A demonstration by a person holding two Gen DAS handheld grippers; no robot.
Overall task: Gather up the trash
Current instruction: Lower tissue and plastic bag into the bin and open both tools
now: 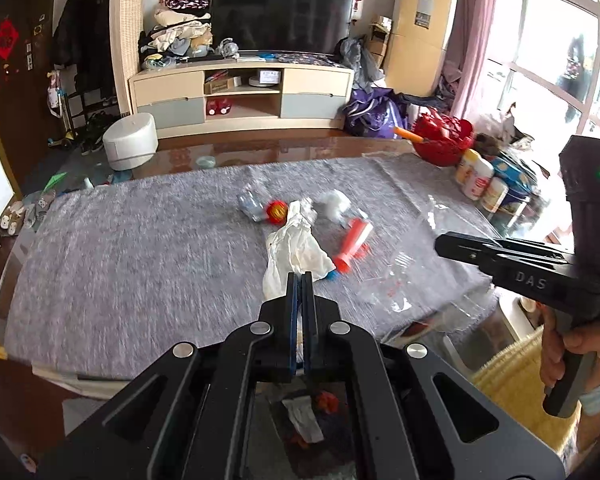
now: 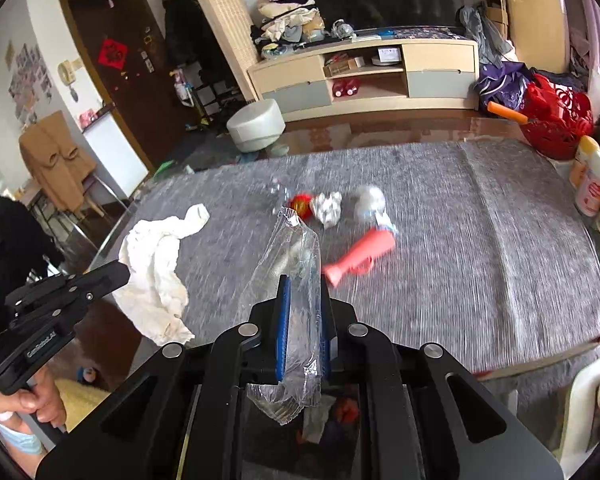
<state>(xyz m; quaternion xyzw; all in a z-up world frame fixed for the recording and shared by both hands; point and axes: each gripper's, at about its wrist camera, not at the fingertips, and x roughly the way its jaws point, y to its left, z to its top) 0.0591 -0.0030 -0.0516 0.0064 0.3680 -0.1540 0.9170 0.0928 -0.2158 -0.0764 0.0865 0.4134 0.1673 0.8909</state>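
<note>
Grippers in the foreground, each clamped on one piece of trash above the near edge of the table (image 1: 100,240). Left gripper (image 1: 299,280): fingers pressed almost together on a white tissue (image 1: 296,252), which hangs crumpled from the tips; from the right wrist view the same tissue (image 2: 156,264) droops below the gripper (image 2: 122,274) near the table's left corner. Right gripper (image 2: 303,292): blue pads closed narrowly on a clear wrapper (image 2: 292,264), which stands up between the fingers and trails down behind them; from the left wrist view this gripper (image 1: 444,242) enters from the right, and the wrapper (image 1: 400,268) reads only as a faint glare.

Middle of the grey cloth (image 2: 460,240): remaining trash in a loose cluster, namely a red-orange plastic piece (image 2: 360,254), a foil ball (image 2: 328,206), a small red and yellow item (image 2: 300,204), and a crumpled clear bottle (image 2: 370,202), all blurred.

Far right edge: red basket (image 2: 556,120) and bottles (image 2: 592,184). Beyond the table: white stool (image 2: 256,124) and TV cabinet (image 2: 364,76).
</note>
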